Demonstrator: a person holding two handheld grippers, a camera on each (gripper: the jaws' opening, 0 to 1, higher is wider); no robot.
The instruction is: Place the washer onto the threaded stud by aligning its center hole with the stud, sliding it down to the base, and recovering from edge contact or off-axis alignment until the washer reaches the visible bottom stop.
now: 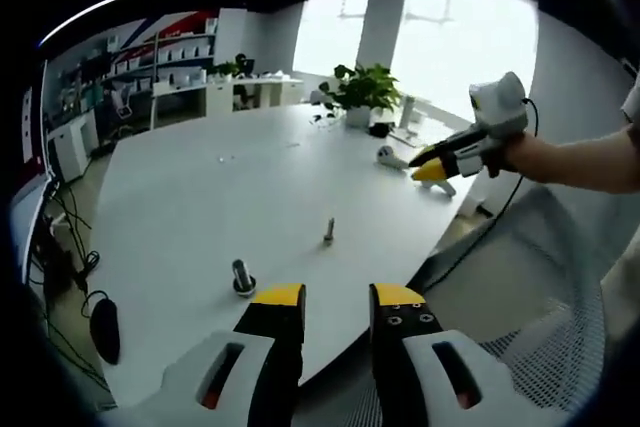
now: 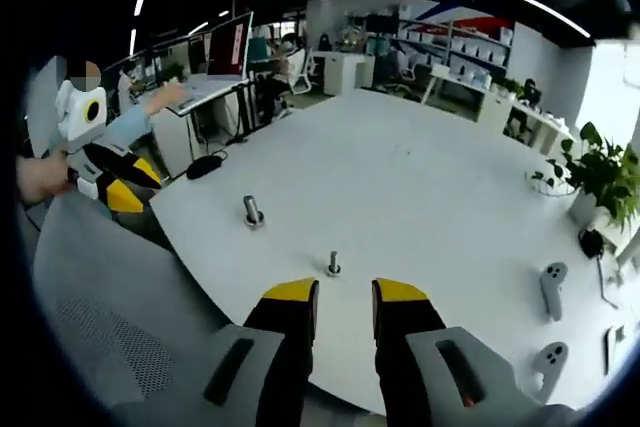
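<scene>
Small grey metal threaded stud [image 2: 333,265] upright on white table [image 2: 420,187], just ahead of right gripper [image 2: 345,292]. Second, thicker grey metal post with dark base [image 1: 243,278] near left gripper [image 1: 338,295]. Washer not discernible; likely thin, light, stiff, slippery, so pinch by rim. Both jaws slightly apart, empty.

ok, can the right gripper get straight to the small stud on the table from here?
Probably yes. The right gripper is open, with the small stud just ahead of its jaws on bare table; nothing stands between them.
</scene>
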